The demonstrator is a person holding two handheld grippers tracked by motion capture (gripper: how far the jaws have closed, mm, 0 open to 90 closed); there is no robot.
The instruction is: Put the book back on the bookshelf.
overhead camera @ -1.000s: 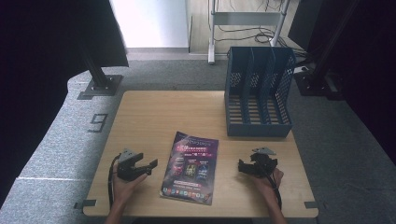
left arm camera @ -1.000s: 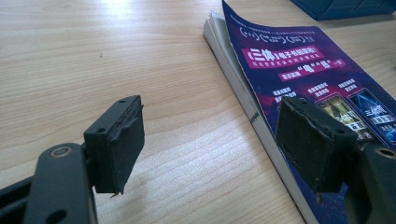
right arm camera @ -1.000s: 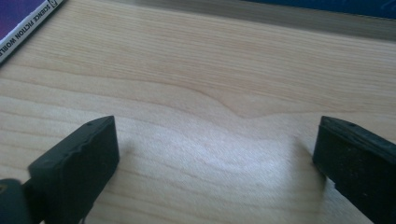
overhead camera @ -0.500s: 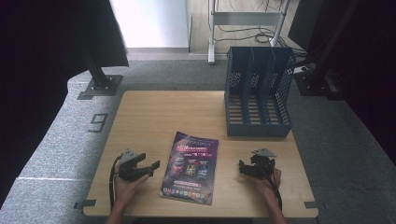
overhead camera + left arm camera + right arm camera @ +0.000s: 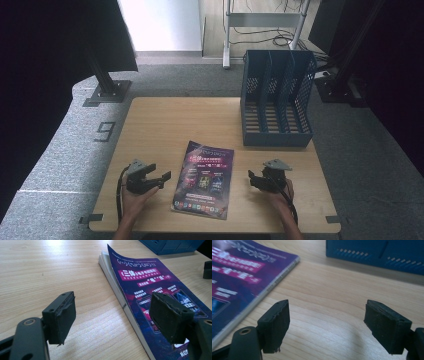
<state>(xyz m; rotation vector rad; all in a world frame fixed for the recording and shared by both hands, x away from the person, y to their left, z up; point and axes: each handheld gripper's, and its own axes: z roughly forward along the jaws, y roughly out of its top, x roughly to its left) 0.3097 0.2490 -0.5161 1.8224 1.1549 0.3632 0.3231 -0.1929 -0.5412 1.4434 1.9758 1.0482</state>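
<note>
Purple glossy paperback book (image 5: 204, 179) flat on wooden table (image 5: 165, 125), between left gripper (image 5: 164, 176) and right gripper (image 5: 251, 178), both spread wide, the right's jaws just closing slightly on nothing.

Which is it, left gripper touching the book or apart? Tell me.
Apart. The left gripper view shows the left gripper open, bare table between its jaws beside the book.

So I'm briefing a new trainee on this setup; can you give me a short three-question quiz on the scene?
1. True or false: the magazine lies flat on the table between the left gripper and the right gripper.
2. Where does the blue file rack stand? A) far right of the table B) near left corner C) on the floor
3. Fill in: both grippers' jaws are ____, with nothing between them.

Key: 1 true; 2 A; 3 open.
</note>
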